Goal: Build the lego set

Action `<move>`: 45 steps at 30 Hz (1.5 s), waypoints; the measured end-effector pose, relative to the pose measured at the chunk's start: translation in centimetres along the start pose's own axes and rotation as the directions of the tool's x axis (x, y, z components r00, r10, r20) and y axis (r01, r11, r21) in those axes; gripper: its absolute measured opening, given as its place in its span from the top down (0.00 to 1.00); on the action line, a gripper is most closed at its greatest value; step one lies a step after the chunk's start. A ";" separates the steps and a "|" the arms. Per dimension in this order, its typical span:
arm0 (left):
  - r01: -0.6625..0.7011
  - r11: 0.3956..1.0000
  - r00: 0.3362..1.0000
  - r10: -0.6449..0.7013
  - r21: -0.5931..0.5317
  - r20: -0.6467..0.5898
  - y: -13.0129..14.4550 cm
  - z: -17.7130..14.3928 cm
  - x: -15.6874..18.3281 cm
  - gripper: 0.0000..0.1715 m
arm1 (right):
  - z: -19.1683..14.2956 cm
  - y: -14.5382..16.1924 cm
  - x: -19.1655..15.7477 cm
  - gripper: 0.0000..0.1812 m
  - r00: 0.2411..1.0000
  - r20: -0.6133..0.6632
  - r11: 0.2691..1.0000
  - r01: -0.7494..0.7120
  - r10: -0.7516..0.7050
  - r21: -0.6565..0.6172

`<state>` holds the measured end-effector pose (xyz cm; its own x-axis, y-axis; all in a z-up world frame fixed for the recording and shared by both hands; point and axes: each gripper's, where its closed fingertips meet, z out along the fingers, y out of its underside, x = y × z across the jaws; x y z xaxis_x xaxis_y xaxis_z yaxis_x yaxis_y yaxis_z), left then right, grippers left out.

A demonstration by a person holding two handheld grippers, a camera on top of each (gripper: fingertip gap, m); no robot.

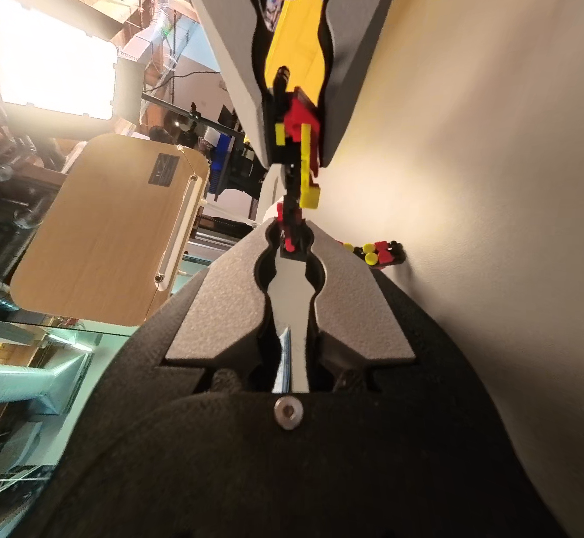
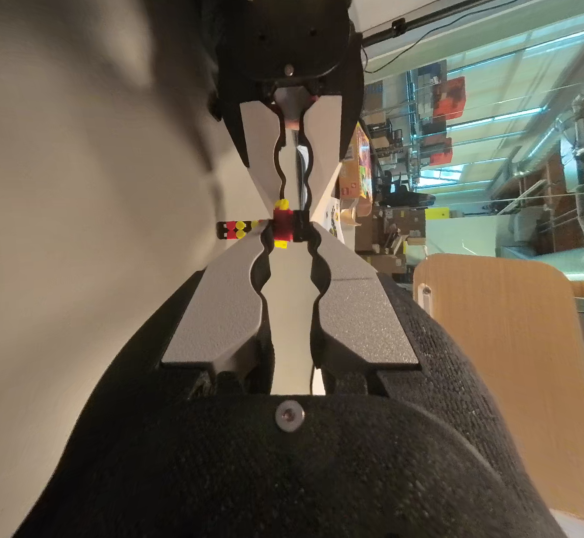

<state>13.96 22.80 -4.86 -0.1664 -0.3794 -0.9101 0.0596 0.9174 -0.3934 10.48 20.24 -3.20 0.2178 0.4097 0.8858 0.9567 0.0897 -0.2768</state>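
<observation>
you have both the left tongs [image 1: 289,232] and the right tongs [image 2: 289,232] pinching the lego model [image 2: 286,227], tip to tip, above the table [image 1: 474,175].

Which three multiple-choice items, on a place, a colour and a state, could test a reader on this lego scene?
1. Where lies the black plate? A in a bowl; B on the white table; C on the floor.
2. Which colours has the held lego model? A blue, green; B white, orange; C red, yellow, black.
3. How are the left gripper and right gripper? A both shut on the model; B both open; C one open.
Key: B, it rests on the table; C, those bricks show; A, both pinch it from opposite ends.
</observation>
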 end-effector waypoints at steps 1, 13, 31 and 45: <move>0.002 1.000 1.000 -0.002 -0.001 -0.001 0.0 0.0 0.0 0.94 | 0.0 0.1 0.0 0.90 1.000 -0.003 1.000 0.003 -0.003 -0.003; -0.011 1.000 1.000 0.011 -0.018 0.009 0.3 0.1 -0.1 0.94 | 0.4 0.0 0.1 0.89 0.998 -0.044 0.999 0.047 -0.048 -0.003; -0.033 0.997 0.999 0.036 -0.071 0.037 0.9 0.2 -0.3 0.94 | 0.7 0.7 0.2 0.89 0.998 -0.052 0.999 0.024 -0.026 -0.040; -0.036 0.993 0.999 0.038 -0.110 0.023 1.5 0.5 0.0 0.94 | 1.0 1.2 0.0 0.89 0.998 -0.045 0.994 0.047 -0.051 -0.100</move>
<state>14.53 24.08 -5.51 -0.1419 -0.3467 -0.9272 -0.0430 0.9379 -0.3441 11.47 21.24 -3.86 0.1770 0.3635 0.9146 0.9803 0.0176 -0.1966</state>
